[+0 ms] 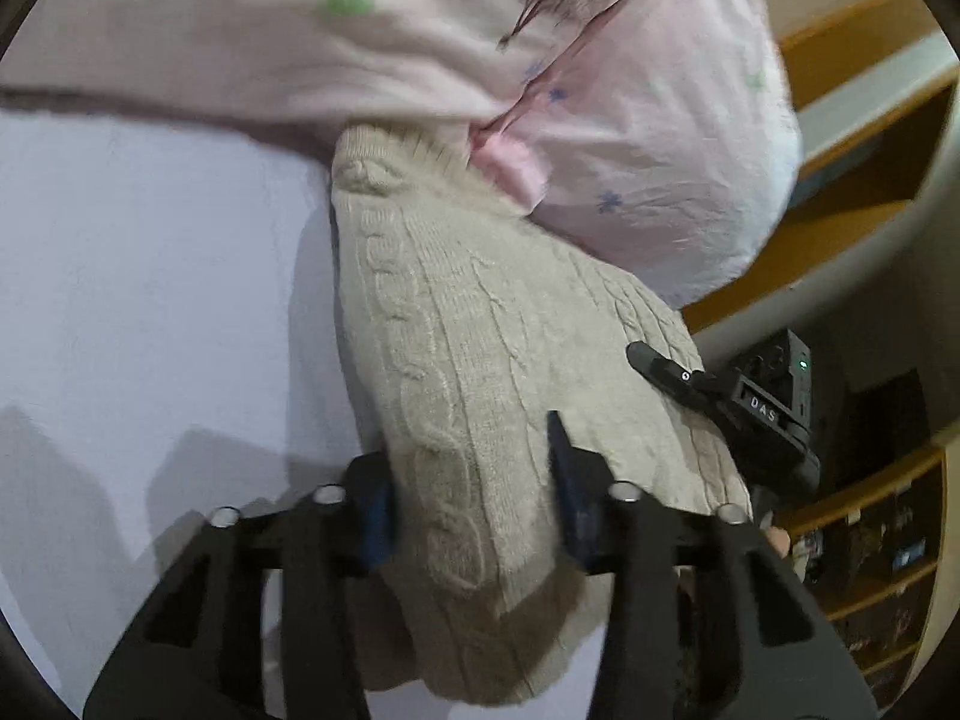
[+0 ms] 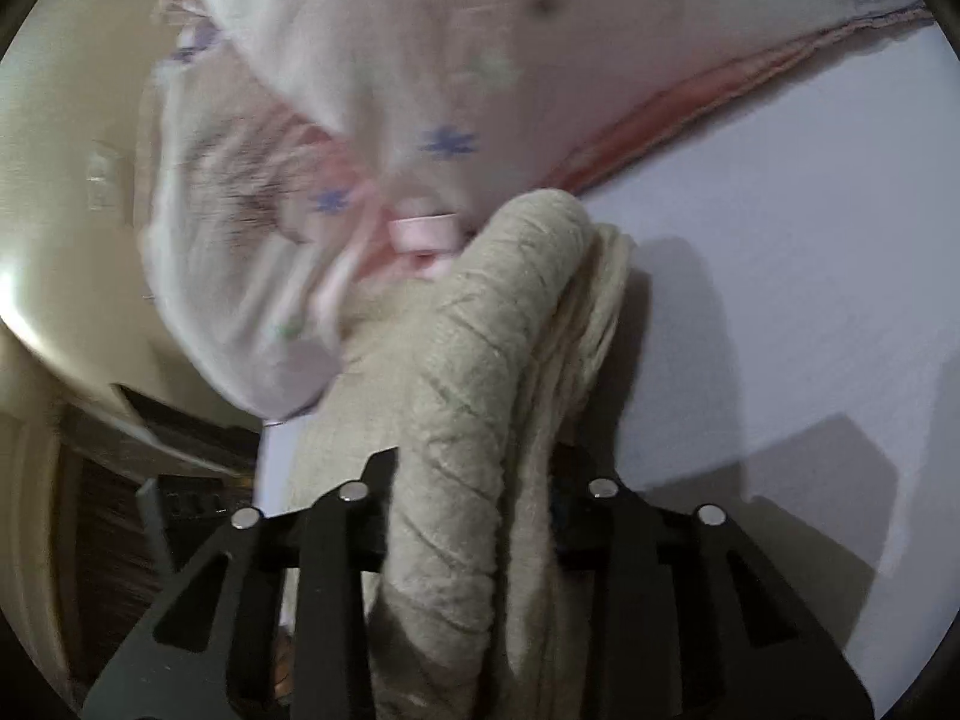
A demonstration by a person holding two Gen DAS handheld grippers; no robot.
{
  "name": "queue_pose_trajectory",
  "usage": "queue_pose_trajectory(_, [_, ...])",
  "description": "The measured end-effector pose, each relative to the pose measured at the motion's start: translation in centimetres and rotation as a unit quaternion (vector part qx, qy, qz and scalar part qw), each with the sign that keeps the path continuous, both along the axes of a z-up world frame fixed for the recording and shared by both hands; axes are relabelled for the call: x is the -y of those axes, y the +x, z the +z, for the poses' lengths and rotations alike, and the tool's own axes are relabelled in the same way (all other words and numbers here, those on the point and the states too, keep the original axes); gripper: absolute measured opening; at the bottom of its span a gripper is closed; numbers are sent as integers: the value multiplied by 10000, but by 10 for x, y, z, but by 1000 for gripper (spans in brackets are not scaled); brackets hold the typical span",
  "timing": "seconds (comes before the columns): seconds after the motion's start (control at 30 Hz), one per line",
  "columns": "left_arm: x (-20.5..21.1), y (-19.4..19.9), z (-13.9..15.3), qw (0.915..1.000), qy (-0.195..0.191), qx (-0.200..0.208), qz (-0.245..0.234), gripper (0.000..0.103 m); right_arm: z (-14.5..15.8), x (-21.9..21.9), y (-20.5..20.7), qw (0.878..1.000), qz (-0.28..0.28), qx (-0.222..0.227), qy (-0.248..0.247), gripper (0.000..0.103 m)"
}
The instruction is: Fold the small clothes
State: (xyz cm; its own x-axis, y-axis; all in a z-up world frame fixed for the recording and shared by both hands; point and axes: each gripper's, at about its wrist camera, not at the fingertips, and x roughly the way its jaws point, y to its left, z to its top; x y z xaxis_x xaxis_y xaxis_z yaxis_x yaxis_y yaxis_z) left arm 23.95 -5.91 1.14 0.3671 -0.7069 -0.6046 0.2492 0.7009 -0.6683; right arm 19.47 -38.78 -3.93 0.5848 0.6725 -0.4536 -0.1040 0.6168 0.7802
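A beige cable-knit sweater (image 1: 456, 348) hangs bunched over the white table (image 1: 150, 300). My left gripper (image 1: 474, 498) is shut on the sweater's thick fold, fabric filling the gap between its fingers. My right gripper (image 2: 474, 516) is shut on another rolled part of the same sweater (image 2: 480, 360). The right gripper's finger (image 1: 666, 369) shows at the sweater's right edge in the left wrist view. A pink flowered garment (image 1: 630, 138) lies behind the sweater and touches its far end; it also shows in the right wrist view (image 2: 390, 120).
The white table (image 2: 780, 240) spreads beside the sweater. Wooden shelves (image 1: 870, 138) stand at the right in the left wrist view, with cluttered lower shelves (image 1: 882, 546). A cream wall (image 2: 54, 180) and dark furniture (image 2: 120, 510) sit at the left in the right wrist view.
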Motion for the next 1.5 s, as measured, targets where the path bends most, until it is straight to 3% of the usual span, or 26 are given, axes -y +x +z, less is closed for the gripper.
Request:
queue_pose_trajectory(0.07, [-23, -20, 19, 9988, 205, 433, -63, 39, 6, -21, -6, 9982, 460, 207, 312, 29])
queue_pose_trajectory(0.13, [-51, -43, 37, 9937, 593, 954, -9, 39, 13, -52, -8, 9956, 848, 318, 229, 29])
queue_pose_trajectory(0.23, [-80, -56, 42, 9818, 1427, 1242, 191, 47, 16, -111, 3, 9916, 1215, 327, -313, 37])
queue_pose_trajectory(0.3, [-96, -57, 34, 9675, 2162, 1190, 555, 52, 14, -133, 11, 9880, 1038, 220, -1124, 50])
queue_pose_trajectory(0.33, [-103, -63, 36, 9614, 2303, 1288, 779, 52, 16, -133, 9, 9868, 802, 217, -1391, 52])
queue_pose_trajectory(0.4, [-114, -77, 47, 9575, 2200, 1556, 1031, 54, 32, -113, -8, 9905, 155, 571, -1244, 55])
queue_pose_trajectory(0.5, [-107, -93, 60, 9591, 1860, 1878, 1011, 65, 48, -109, -18, 9903, 134, 788, -1140, 57])
queue_pose_trajectory(0.53, [-99, -96, 61, 9587, 1856, 1947, 920, 68, 47, -118, -16, 9887, 255, 695, -1301, 55])
queue_pose_trajectory(0.57, [-88, -97, 60, 9584, 1898, 1995, 757, 69, 42, -129, -9, 9846, 425, 512, -1614, 45])
queue_pose_trajectory(0.6, [-76, -95, 58, 9580, 1949, 2005, 641, 69, 36, -141, -3, 9811, 533, 404, -1817, 17])
queue_pose_trajectory(0.63, [-69, -95, 53, 9572, 2026, 1989, 567, 69, 31, -146, -1, 9784, 550, 363, -1957, 16])
queue_pose_trajectory(0.73, [-52, -86, 32, 9626, 2060, 1719, 380, 66, 33, -125, 6, 9829, -113, 472, -1774, 14])
queue_pose_trajectory(0.8, [-50, -91, 29, 9569, 2224, 1830, 381, 66, 21, -121, 15, 9845, -108, 182, -1743, 15])
queue_pose_trajectory(0.9, [-59, -106, 38, 9564, 2171, 1911, 397, 66, 34, -132, -5, 9742, -64, 522, -2196, 31])
queue_pose_trajectory(0.97, [-74, -120, 44, 9587, 2056, 1901, 495, 69, 52, -127, -33, 9708, -218, 844, -2233, 71])
queue_pose_trajectory(1.0, [-81, -129, 46, 9581, 2072, 1893, 574, 73, 62, -123, -53, 9665, -351, 1072, -2304, 101])
queue_pose_trajectory(1.07, [-94, -148, 46, 9508, 2372, 1778, 901, 96, 77, -115, -97, 9541, -664, 1514, -2495, 101])
queue_pose_trajectory(1.13, [-101, -164, 41, 9423, 2679, 1665, 1125, 101, 81, -116, -135, 9442, -723, 1650, -2758, 101])
queue_pose_trajectory(1.23, [-101, -177, 28, 9386, 2931, 1383, 1184, 102, 70, -129, -164, 9399, -538, 1488, -3027, 101])
queue_pose_trajectory(1.33, [-91, -175, 13, 9395, 3051, 1162, 1035, 102, 41, -161, -159, 9441, -75, 990, -3143, 101])
queue_pose_trajectory(1.5, [-77, -160, -5, 9323, 3346, 971, 969, 102, 13, -203, -139, 9242, -125, 446, -3790, 101])
